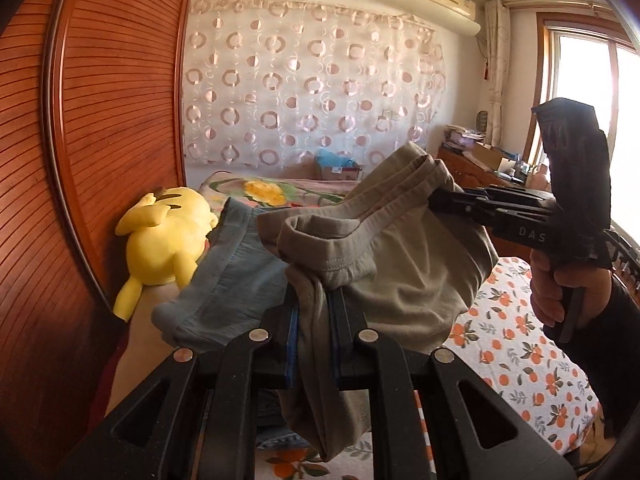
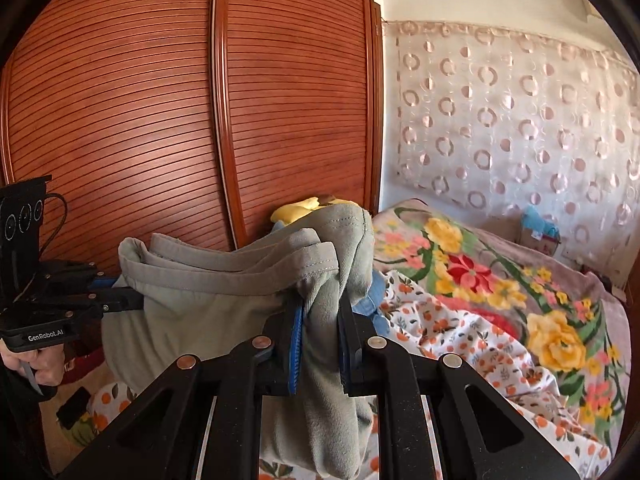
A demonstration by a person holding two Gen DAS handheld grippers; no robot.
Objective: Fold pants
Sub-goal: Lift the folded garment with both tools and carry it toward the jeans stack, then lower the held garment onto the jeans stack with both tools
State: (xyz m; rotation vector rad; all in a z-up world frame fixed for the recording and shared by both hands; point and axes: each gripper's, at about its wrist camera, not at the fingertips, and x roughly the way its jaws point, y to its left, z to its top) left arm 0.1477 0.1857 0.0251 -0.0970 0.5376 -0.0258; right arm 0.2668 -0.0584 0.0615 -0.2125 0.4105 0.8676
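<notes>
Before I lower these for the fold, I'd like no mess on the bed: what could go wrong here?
1. Both grips are small pinches near the hems: the left gripper and right gripper each hold only a bunched edge of the grey pants, so cloth may slip out.
2. The blue garment hangs against the pants and could get dragged or folded in.
3. The yellow plush toy lies nearby and might be caught under the pants.

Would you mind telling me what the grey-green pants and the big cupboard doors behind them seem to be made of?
The pants look like soft knit cotton jersey, matte: fine ribbing, stitched hems, limp draping between the left gripper and right gripper. The cupboard doors look like reddish-brown wood or wood veneer with a satin varnish: horizontal slats, visible grain, soft sheen.
</notes>
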